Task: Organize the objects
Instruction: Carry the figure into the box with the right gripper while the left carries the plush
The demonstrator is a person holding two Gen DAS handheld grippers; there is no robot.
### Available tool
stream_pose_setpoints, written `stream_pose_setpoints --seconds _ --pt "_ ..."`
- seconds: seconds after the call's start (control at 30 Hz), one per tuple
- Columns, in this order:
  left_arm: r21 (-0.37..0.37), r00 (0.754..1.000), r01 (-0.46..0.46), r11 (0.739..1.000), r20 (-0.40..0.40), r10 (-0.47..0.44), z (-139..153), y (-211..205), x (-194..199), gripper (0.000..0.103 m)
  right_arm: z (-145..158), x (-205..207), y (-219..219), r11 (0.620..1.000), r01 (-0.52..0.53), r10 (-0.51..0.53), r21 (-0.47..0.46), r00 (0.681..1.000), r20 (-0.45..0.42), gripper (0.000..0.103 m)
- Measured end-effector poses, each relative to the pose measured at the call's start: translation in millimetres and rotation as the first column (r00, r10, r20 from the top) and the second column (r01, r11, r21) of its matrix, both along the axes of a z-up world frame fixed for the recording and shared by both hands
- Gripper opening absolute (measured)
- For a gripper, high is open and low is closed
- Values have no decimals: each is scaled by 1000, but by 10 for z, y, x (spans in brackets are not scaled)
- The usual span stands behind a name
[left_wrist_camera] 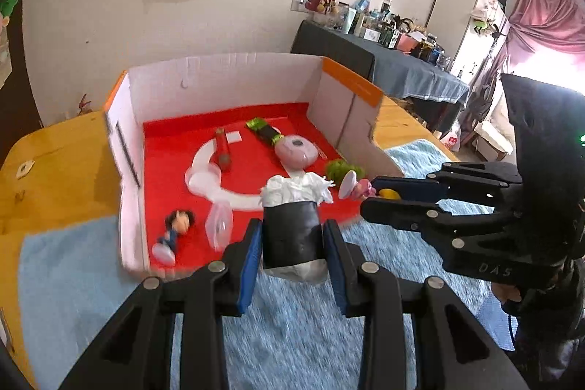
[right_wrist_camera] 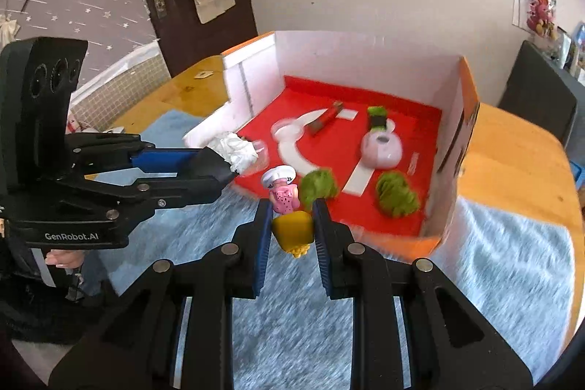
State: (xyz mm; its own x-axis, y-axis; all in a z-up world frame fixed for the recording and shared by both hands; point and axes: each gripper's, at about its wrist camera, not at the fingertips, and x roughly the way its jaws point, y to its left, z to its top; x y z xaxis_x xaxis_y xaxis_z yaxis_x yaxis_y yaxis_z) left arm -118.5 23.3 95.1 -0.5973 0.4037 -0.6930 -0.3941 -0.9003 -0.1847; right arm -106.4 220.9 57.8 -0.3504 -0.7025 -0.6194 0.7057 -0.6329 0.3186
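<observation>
Presently held, two items, both short of the box (left_wrist_camera: 226,75).

Item one — roll (left_wrist_camera: 292,225): a dark cylinder stuffed with white paper, clamped between the blue pads of the left gripper (left_wrist_camera: 292,254). It stands upright, paper end up, just at the box's open front edge. The grip sits across its lower body, likely so that it can be set down on its base.

Item two — figurine (right_wrist_camera: 283,196): a pink doll in a white hat on a yellow base, pinched at the base by the right gripper (right_wrist_camera: 292,229). Holding the base leaves the figure clear and upright. It hangs over the blue mat (right_wrist_camera: 493,262), just before the box's front edge.

Pose: both grippers are level and point toward the open front of the box, left one at the front left, right one nearer the front middle, close to each other but apart. Both are clenched on their loads.

Box contents, on the red floor: a red tube (left_wrist_camera: 222,150), a pink round case (left_wrist_camera: 296,150), a green-and-black wrapper (left_wrist_camera: 264,131), two green tufts (right_wrist_camera: 396,194) near the front right corner, a small dark-haired doll (left_wrist_camera: 175,231) at the front left, a clear cup (left_wrist_camera: 219,225).

Judgement: both loads look bound for the box; the crowded front edge leaves little free floor, so the roll could tip the cup.
</observation>
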Motion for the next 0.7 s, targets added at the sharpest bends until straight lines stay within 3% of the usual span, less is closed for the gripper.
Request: stream_pose_setpoints --seconds 0.33,0.7 --pt "-48 992 34 998 125 -28 -148 97 -749 35 -102 -623 -289 989 -24 17 148 999 48 21" --pt "-82 979 40 996 202 -23 -433 112 -1116 35 -367 -879 -530 954 -94 65 285 992 109 21"
